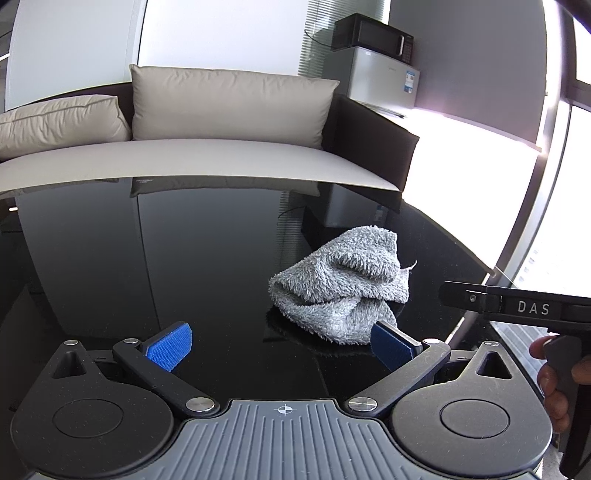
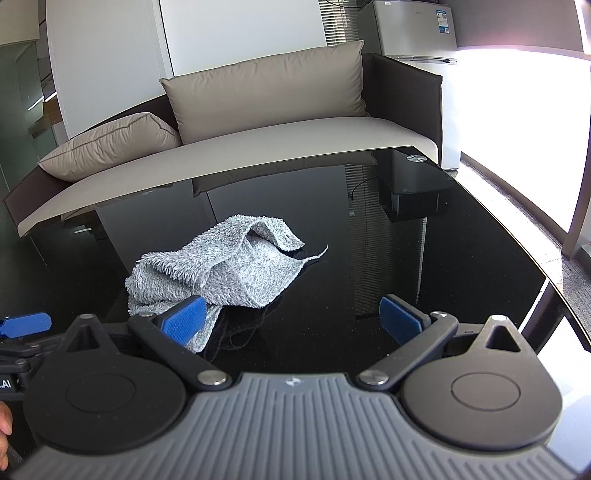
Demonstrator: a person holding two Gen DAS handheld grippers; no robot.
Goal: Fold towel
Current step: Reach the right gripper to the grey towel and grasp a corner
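Observation:
A fluffy grey towel (image 1: 338,286) lies crumpled in a heap on the glossy black table (image 1: 166,258). In the left wrist view my left gripper (image 1: 282,345) is open, the towel just beyond its right blue pad. In the right wrist view the same towel (image 2: 221,273) sits ahead and to the left of my right gripper (image 2: 293,319), which is open, its left blue pad in front of the towel's near edge. Nothing is held between either pair of fingers. The right gripper's black body (image 1: 517,306) shows at the right edge of the left wrist view.
Behind the table stands a dark sofa (image 1: 207,155) with beige cushions. A small fridge (image 1: 384,79) with a microwave (image 1: 373,35) on top stands at the back right. The table's right edge (image 2: 517,243) runs along a bright window. A person's hand (image 1: 554,387) grips the right handle.

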